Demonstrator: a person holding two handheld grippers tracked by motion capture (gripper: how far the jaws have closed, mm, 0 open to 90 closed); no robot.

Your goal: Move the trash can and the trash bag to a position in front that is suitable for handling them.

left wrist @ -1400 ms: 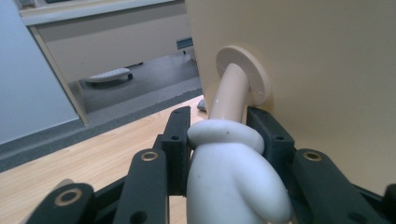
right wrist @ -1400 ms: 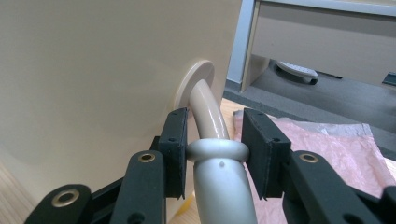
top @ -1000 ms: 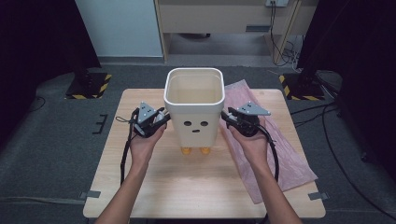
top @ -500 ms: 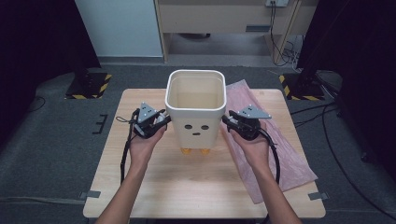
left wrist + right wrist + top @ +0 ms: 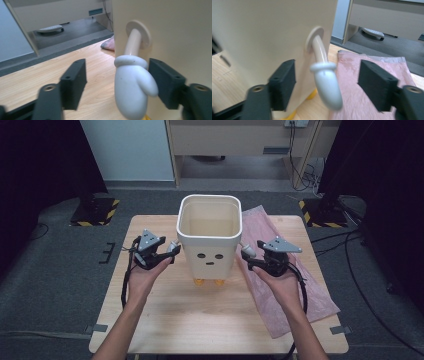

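Both claws (left, right) just opened, mitten handles released

black claws, grey triangular plates

Cream bin as landmark, flat side wall at frame left. Curved arm with white mitten handle sprouting from round mount on that wall. Right gripper jaws just opened, standing clear either side of mitten, pads not touching. Pink cloth on wooden table right of bin.
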